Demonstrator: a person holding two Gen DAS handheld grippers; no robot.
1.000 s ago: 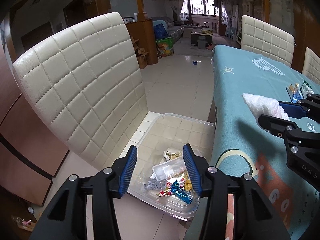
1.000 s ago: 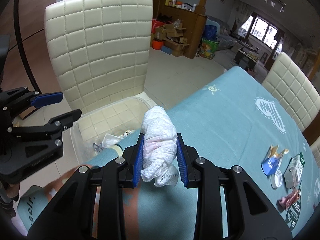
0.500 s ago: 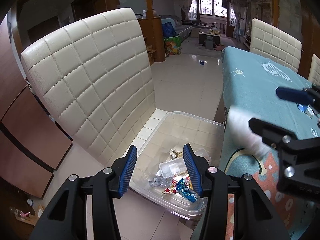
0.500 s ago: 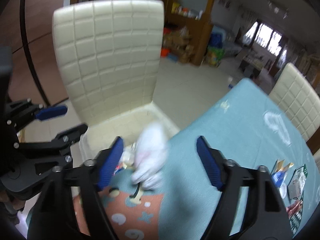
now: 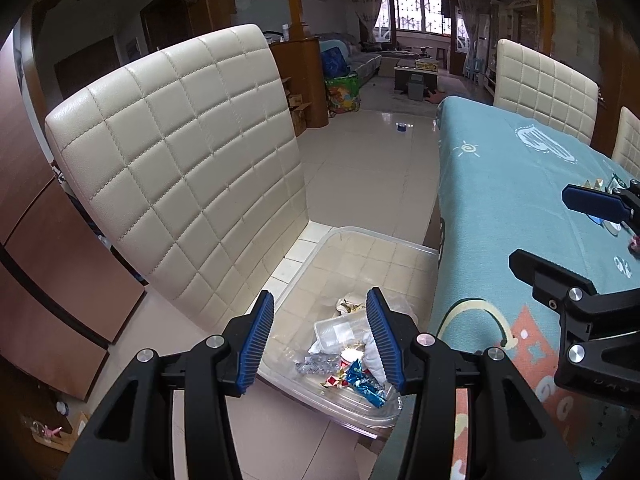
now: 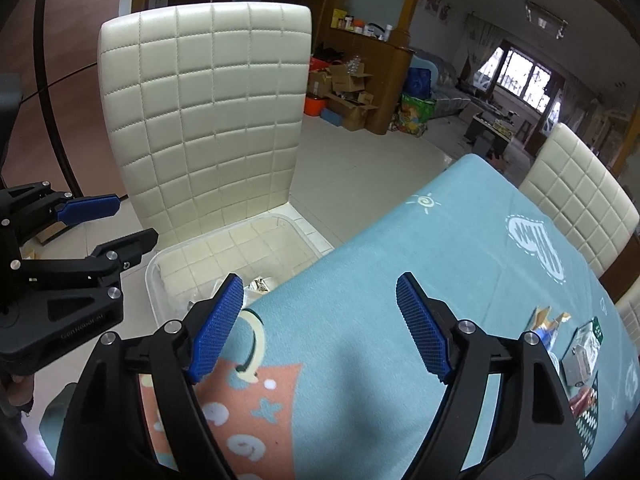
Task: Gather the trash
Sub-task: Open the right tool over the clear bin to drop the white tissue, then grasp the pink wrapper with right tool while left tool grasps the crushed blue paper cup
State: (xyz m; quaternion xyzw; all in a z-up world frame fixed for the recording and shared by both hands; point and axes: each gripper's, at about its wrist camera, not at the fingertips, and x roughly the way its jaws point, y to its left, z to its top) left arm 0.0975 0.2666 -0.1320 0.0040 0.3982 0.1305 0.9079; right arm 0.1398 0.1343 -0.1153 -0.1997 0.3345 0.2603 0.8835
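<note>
- Right tool (image 6: 320, 324): jaws opening wide, nothing between them, over the surface (image 6: 440, 248) edge.
- Left tool (image 5: 320, 338): part open, empty, above the bin (image 5: 372, 240).
- Remaining wrappers (image 6: 576, 344) lie to the right tool's far right, so the right one is nearer; their long axis is unclear, too small.

Left tool (image 5: 320, 336) hangs empty above bin (image 5: 380, 240) of trash (image 5: 348, 356).
</note>
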